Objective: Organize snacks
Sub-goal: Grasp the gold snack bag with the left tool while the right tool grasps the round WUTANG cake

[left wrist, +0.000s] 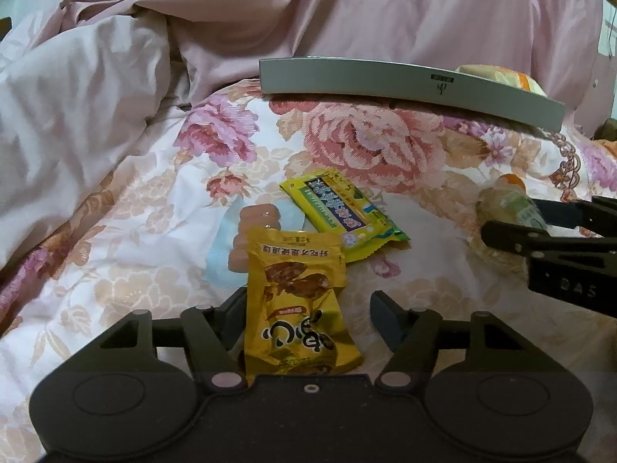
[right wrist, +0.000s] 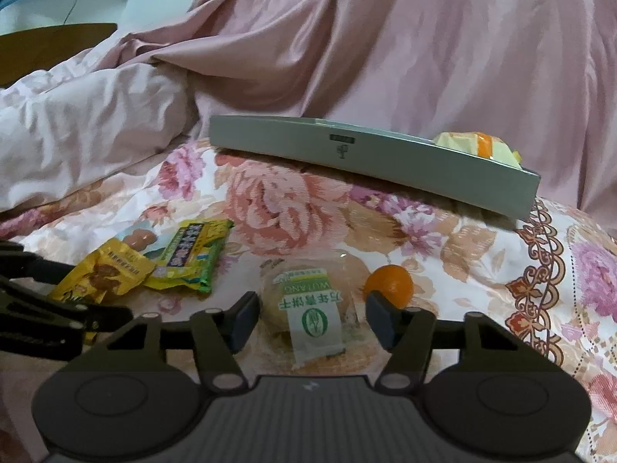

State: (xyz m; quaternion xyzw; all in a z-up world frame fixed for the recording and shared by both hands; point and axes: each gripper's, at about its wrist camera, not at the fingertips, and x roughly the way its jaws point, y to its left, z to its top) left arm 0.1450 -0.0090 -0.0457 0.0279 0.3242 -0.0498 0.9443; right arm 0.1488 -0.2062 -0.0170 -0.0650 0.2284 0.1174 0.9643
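My left gripper point(left wrist: 308, 308) is open around a yellow snack packet point(left wrist: 297, 301) lying on the floral bedspread; the packet touches the left finger. Behind it lie a pink sausage pack point(left wrist: 250, 231) and a yellow-green bar wrapper point(left wrist: 339, 212). My right gripper point(right wrist: 310, 316) is open around a clear-wrapped round biscuit pack with a green label point(right wrist: 314, 301); it shows at the right edge of the left wrist view point(left wrist: 516, 212). A small orange point(right wrist: 389, 283) sits just beyond the right finger. A grey tray point(right wrist: 366, 162) behind holds one yellow-orange wrapped snack point(right wrist: 478, 146).
The floral bedspread point(right wrist: 482, 254) covers the surface. A rumpled pink quilt point(right wrist: 347, 46) rises behind the tray and a pale pink pillow point(right wrist: 88, 127) lies at the left. My left gripper's fingers point(right wrist: 58, 301) reach in at the left edge of the right wrist view.
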